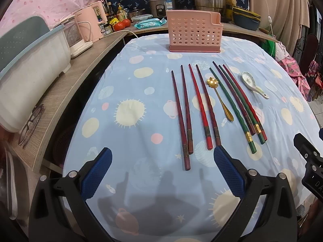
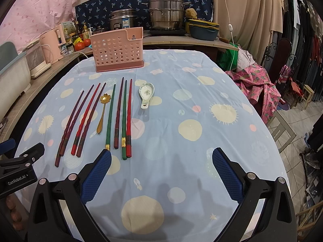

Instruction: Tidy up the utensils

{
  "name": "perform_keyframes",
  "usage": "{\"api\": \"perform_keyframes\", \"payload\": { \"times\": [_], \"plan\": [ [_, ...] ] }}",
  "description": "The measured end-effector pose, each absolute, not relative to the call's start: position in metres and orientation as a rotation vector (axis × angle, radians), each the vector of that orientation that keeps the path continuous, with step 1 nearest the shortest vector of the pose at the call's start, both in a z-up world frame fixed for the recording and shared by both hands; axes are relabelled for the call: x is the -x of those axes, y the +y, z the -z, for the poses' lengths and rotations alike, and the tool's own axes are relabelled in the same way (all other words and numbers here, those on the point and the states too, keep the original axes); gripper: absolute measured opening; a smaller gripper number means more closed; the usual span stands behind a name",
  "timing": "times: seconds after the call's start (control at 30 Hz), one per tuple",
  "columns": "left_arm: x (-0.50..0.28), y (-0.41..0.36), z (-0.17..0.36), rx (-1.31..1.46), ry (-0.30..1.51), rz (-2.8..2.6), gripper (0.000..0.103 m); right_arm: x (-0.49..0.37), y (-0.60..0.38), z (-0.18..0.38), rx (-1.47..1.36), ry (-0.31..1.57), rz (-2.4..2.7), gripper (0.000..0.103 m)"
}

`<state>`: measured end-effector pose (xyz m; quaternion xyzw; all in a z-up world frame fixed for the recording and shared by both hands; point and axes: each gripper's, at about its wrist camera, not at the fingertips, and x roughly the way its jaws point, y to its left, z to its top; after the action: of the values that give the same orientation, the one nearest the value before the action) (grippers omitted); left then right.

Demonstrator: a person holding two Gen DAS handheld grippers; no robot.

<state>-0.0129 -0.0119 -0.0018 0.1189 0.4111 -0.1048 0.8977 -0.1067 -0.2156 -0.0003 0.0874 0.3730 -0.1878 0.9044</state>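
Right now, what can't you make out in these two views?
- Inside of the pink utensil holder: both views, its front wall hides it.
- End of one green chopstick: right wrist view, the right gripper finger covers it.
- Rice cooker label: both views, too small.

My left gripper (image 1: 161,159) and right gripper (image 2: 161,159) are black plastic frames with silver screws, blue textured pads (image 2: 99,173), and white "GenRobot.AI" lettering on one side.
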Motion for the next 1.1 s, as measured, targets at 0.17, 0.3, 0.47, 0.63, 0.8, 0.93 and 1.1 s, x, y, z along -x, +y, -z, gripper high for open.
{"api": "perform_keyframes", "payload": {
  "times": [0.17,0.3,0.47,0.63,0.8,0.93,1.1],
  "plan": [
    [0.011,-0.011,0.005,-0.251,0.872,0.202,0.096,0.107,-0.215,0.0,-0.182,0.772,0.387,0.096],
    [0.011,-0.011,0.005,-0.246,0.874,0.211,0.096,0.107,-0.216,0.0,-0.182,0.772,0.387,0.096],
    [0.012,-0.013,0.003,-0.236,0.856,0.245,0.096,0.107,-0.216,0.0,-0.183,0.772,0.387,0.096],
    [0.011,-0.011,0.0,-0.209,0.829,0.255,0.096,0.107,-0.216,0.0,-0.183,0.773,0.387,0.096],
    [0.003,-0.007,0.004,-0.189,0.852,0.23,0.096,0.107,-0.215,0.002,-0.184,0.776,0.387,0.096],
    [-0.007,-0.006,0.012,-0.183,0.897,0.242,0.096,0.107,-0.215,0.003,-0.184,0.779,0.385,0.096],
    [-0.019,-0.005,0.018,-0.188,0.906,0.233,0.096,0.103,-0.218,0.008,-0.195,0.792,0.385,0.096]
  ]
}}
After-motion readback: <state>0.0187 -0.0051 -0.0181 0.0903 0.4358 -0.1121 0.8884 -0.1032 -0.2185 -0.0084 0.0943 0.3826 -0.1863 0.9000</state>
